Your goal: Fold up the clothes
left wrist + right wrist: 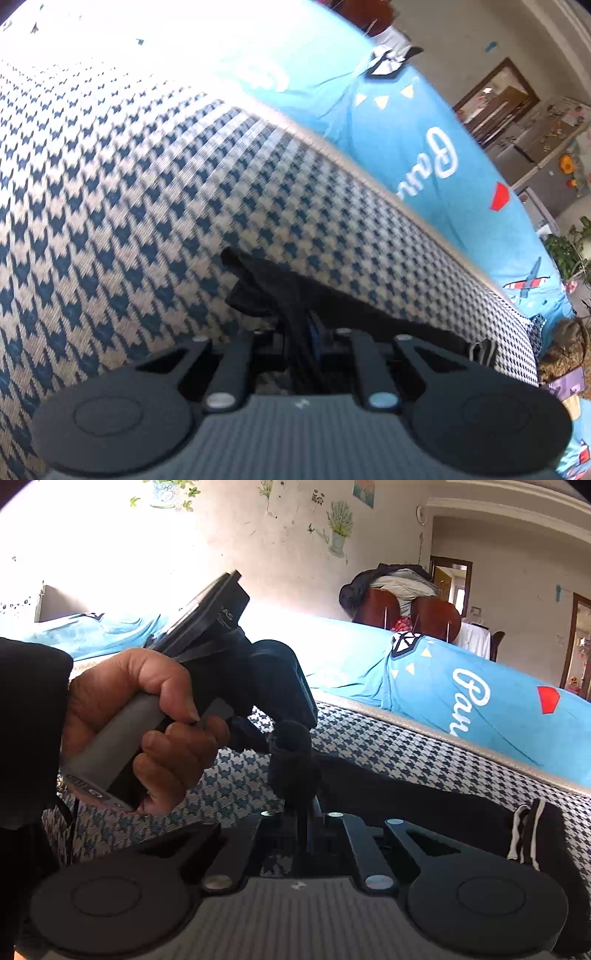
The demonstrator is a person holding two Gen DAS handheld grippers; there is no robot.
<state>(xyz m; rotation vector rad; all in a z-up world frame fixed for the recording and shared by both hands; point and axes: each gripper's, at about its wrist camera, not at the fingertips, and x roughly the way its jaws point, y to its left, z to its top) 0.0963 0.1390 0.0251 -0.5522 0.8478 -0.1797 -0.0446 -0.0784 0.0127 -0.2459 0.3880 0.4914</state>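
So both sets of jaws are pressed together on black cloth (406, 790): the left gripper (295, 325) and right gripper (301, 805). The cloth is draped over a houndstooth cover (110, 184). A hand (147, 720) is seen wrapped round the left gripper's grey handle. A blue sheet (461, 701) is spread behind.

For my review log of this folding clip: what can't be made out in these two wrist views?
- Black garment: its type and full shape; the right gripper body cuts it off in the right wrist view.
- Left gripper: fingertips buried in black cloth in the left wrist view.
- Far end of the blue sheet: washed out by glare, left wrist view.
- Sheet lettering: partly hidden behind the houndstooth cover.
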